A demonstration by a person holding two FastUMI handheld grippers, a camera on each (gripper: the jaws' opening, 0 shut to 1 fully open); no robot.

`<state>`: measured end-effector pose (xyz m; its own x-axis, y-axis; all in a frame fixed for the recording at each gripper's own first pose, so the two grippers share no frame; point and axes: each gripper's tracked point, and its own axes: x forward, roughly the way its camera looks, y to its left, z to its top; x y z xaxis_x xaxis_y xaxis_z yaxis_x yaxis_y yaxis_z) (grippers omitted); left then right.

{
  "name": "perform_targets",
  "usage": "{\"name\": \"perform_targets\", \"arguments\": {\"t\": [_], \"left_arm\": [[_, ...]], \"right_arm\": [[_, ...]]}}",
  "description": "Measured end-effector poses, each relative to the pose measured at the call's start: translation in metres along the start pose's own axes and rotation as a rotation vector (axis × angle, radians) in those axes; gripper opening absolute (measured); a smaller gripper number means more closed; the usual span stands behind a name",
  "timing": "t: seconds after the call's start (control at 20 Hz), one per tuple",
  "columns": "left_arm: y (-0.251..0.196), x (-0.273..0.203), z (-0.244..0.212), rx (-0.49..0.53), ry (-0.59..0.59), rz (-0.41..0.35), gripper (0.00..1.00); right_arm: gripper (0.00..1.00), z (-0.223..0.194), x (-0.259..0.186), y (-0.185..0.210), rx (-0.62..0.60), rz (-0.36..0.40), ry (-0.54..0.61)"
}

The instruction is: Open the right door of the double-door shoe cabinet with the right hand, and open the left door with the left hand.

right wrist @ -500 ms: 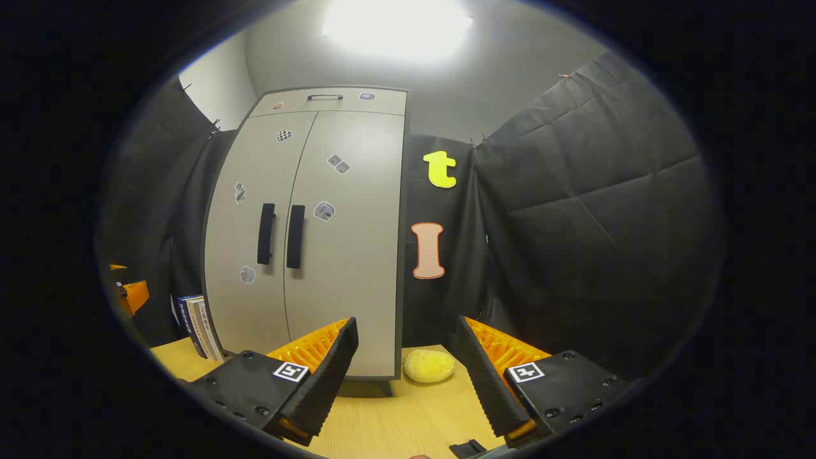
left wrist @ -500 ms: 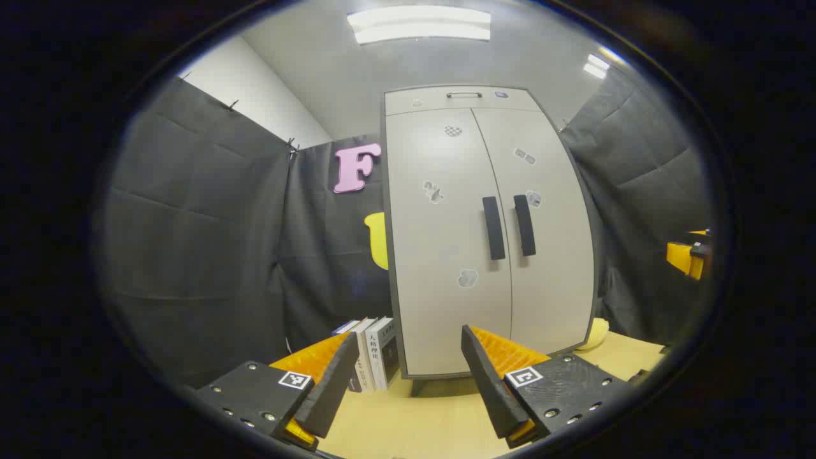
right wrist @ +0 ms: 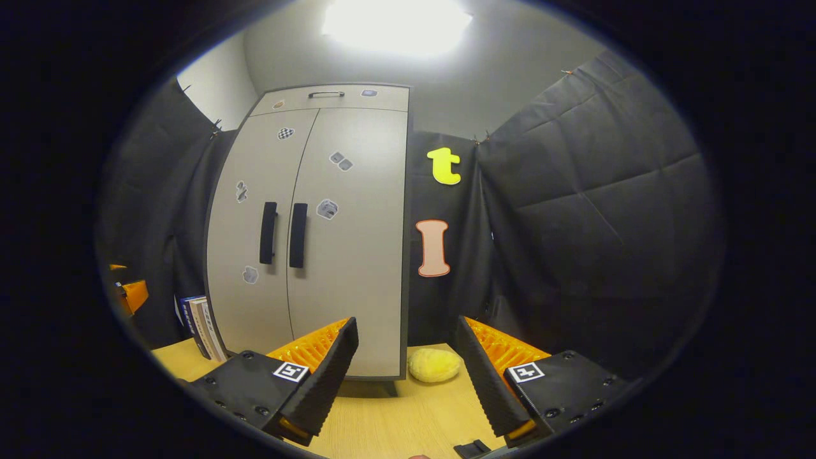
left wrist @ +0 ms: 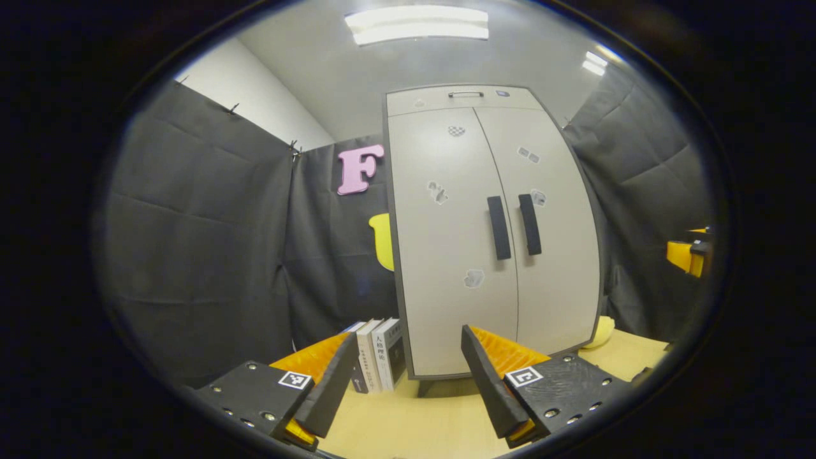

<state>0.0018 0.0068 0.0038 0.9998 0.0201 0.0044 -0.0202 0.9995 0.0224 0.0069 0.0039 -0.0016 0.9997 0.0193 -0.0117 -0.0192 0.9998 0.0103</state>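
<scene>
The left gripper [left wrist: 408, 389] is hanging wide open and holding nothing, with books [left wrist: 376, 360] standing ahead of its left finger and the shut shoe cabinet [left wrist: 491, 229] rising ahead, a little to its right. The right gripper [right wrist: 408, 382] is gaping open and empty too, with the cabinet ahead to its left, both door handles [right wrist: 282, 234] well beyond its fingers, and a yellow sponge [right wrist: 435, 365] lying ahead between them.

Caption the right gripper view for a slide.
Open right gripper faces the closed shoe cabinet; yellow sponge beside it.

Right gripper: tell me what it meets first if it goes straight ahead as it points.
Probably the black cloth wall right of the tall grey double-door shoe cabinet; the right gripper is open, and depth is unclear.
</scene>
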Motion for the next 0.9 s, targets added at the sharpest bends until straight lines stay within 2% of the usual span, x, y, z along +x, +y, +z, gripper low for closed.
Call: {"name": "perform_targets", "arguments": {"t": [0.4, 0.9], "left_arm": [[0.006, -0.002, -0.002, -0.004, 0.0, 0.022, 0.94], [0.03, -0.014, -0.007, 0.022, 0.008, 0.08, 0.95]], "right_arm": [[0.98, 0.003, 0.008, 0.009, -0.001, 0.028, 0.008], [0.98, 0.036, 0.053, 0.05, 0.011, 0.134, -0.009]]}}
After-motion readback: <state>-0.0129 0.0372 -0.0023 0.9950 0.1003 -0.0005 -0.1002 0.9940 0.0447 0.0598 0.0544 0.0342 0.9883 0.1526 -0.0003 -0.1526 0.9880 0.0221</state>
